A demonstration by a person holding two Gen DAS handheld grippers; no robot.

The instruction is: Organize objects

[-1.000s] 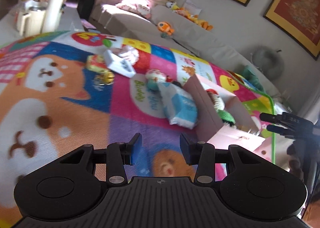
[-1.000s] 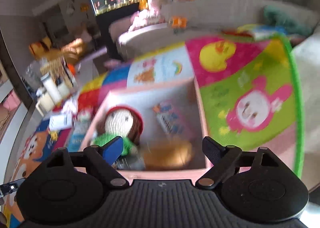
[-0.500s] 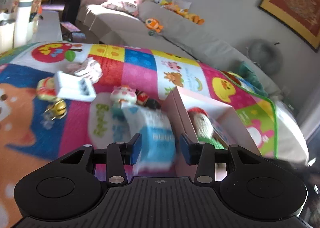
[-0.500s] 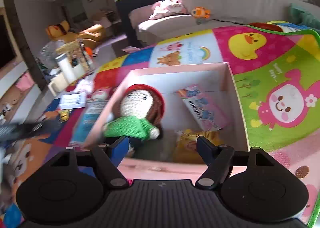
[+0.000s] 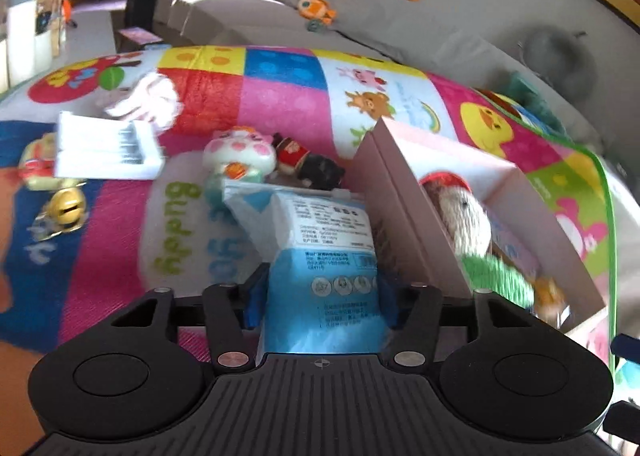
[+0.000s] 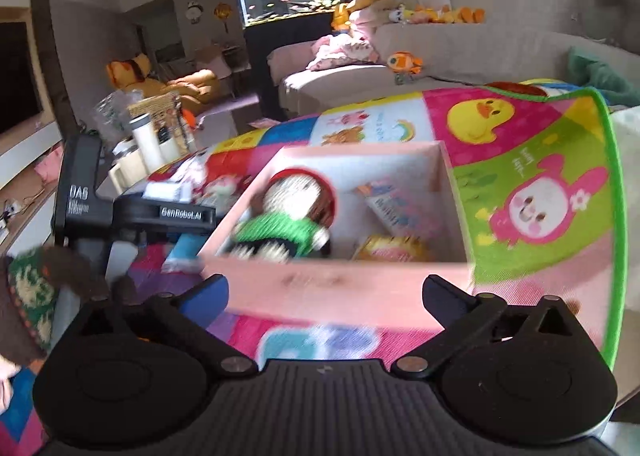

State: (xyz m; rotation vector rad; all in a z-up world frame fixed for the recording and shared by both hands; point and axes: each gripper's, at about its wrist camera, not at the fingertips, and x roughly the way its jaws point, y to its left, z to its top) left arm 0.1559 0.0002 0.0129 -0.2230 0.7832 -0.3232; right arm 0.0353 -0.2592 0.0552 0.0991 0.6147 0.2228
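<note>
Several toys (image 5: 240, 155) – perhaps blocking – behind packet (image 5: 324, 252)

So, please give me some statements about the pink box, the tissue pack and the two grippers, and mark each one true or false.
1. The knitted doll with the green top lies inside the pink box. True.
2. The blue and white tissue pack is already in the box. False: it lies on the colourful mat, beside the box wall.
3. The left gripper has the tissue pack between its fingers. True; its jaws are opening at this moment.
4. The right gripper is shut on the doll. False: its jaws stand wide and are opening, with nothing gripped; it faces the near wall of the box.
5. The white carton lies inside the box. False: it lies on the mat.
</note>
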